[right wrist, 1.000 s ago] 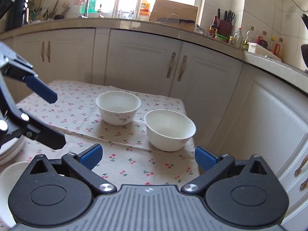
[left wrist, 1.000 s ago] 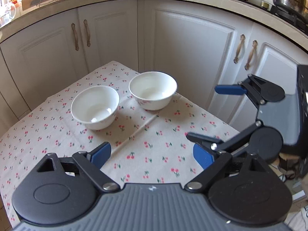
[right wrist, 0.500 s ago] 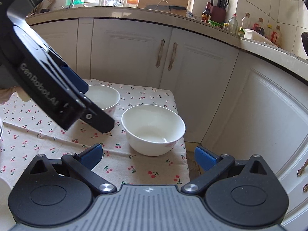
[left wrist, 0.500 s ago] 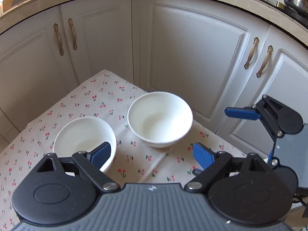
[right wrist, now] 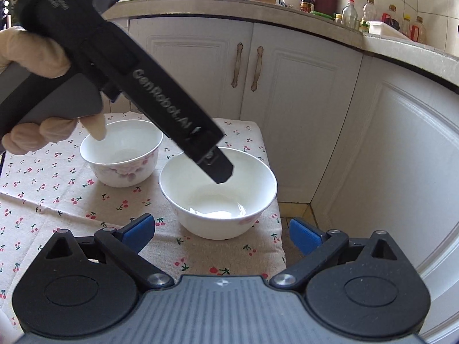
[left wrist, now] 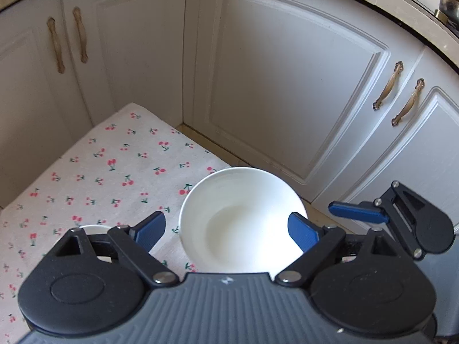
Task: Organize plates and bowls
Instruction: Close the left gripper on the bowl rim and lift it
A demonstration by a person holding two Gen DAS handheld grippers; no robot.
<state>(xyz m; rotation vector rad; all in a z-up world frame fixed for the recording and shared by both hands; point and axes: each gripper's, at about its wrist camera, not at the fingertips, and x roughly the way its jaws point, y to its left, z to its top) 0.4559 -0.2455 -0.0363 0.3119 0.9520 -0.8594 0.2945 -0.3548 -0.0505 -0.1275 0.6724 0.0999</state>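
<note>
The plain white bowl [left wrist: 241, 218] sits at the corner of the cherry-print cloth [left wrist: 114, 172], between the spread fingers of the left gripper [left wrist: 228, 229], untouched by either pad. The right gripper [right wrist: 222, 230], fingers also apart and empty, hangs just short of that bowl; the flowered bowl [right wrist: 122, 152] stands just beside it.

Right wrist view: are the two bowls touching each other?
Apart. The right wrist view shows a narrow strip of the cherry-print tablecloth between the floral bowl and the plain bowl where their sides come nearest.
</note>
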